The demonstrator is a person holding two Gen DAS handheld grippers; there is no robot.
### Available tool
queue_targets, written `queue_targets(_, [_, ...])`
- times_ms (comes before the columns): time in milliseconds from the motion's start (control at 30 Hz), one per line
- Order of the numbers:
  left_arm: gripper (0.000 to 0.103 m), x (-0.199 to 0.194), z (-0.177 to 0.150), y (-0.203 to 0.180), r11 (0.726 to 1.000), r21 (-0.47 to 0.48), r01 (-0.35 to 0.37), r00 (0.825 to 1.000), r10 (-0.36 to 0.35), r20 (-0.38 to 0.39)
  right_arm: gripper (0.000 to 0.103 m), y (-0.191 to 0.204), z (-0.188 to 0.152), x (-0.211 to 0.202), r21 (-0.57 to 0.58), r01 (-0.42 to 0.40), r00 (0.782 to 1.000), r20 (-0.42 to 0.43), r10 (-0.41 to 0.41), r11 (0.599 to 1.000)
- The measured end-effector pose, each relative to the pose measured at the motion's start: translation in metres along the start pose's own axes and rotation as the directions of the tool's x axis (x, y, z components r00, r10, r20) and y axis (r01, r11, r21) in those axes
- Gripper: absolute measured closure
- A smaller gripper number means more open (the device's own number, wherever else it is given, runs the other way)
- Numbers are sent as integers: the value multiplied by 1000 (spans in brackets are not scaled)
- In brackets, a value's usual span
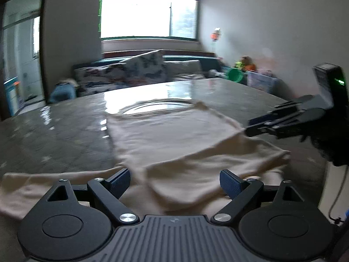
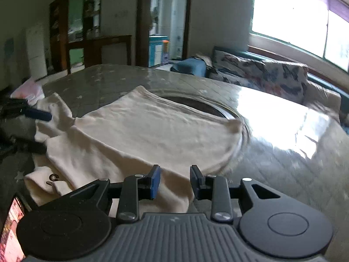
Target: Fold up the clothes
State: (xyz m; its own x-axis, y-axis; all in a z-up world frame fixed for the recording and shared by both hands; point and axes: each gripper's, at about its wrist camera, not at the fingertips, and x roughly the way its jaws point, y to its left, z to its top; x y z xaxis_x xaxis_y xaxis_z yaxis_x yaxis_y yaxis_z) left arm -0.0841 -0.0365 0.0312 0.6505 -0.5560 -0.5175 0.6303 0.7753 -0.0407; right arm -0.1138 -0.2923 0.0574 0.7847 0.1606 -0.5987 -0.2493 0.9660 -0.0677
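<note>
While the cream-coloured cotton garment (image 2: 139,131) is lying spread across the grey quilted bench (image 2: 272,152) under its glossy clear cover, both tools are hovering at its near edges. The left hand-held gripper (image 1: 175,182) is standing wide, its blue ribbed pads (image 1: 120,182) well apart and gripping nothing, with the cloth lying flat below and in front of them. The right hand-held gripper (image 2: 174,180) is sitting narrow, with a small gap between its blue pads (image 2: 155,181); a fold of the garment's hem is lying under and between them, and the pads are not pressing on it as far as I can see. From the left wrist view, that same right tool is reaching in from the side, its tips resting at the folded corner of the cloth. One flap of the garment is lying doubled over the rest, its far edge reaching a round metal ring (image 2: 209,109) set in the bench top. A bunched sleeve (image 2: 56,113) is rising on the far side. Behind the bench a patterned sofa (image 2: 261,74) is standing beneath a bright window (image 1: 148,13).
</note>
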Motion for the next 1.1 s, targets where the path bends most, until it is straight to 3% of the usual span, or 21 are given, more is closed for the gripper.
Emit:
queue_targets(300, [12,3,-12,26,997,-50,-51,998,48,-48,72,-1,8,26,-120,-39,995,-97,27,992])
queue_targets(367, [12,5,-13,29,997,-57,-47,997,44,-56,80,-4,8,26,-123,-55,993,-109,42,991])
queue_targets(400, [12,6,-13,29,997,-59,-47,997,43,-58,92,-5,9,24,-119,-65,992,-114,51,991])
queue_targets(433, [12,7,-13,29,997,-60,-47,997,43,-60,95,-7,10,22,-114,-73,991,-117,59,991])
queue_targets(733, [12,15,-12,30,997,-58,-49,995,44,-88,103,-23,6,-8,-131,-32,995,-100,19,991])
queue_targets(900, [12,16,-13,29,997,-51,-53,995,48,-92,103,-41,-3,-13,-90,29,994,-99,-38,995])
queue_targets(967, [12,17,-12,29,997,-48,-53,994,48,-93,102,-42,-3,-16,-66,0,996,-90,-6,998])
queue_targets(1067, [12,16,-11,30,997,-50,-56,995,51,-89,93,-30,2,-20,-53,-68,996,-59,65,996])
queue_targets(1100, [12,15,-10,30,997,-51,-56,995,51,-85,84,-25,3,-19,-61,-74,996,-57,70,995])
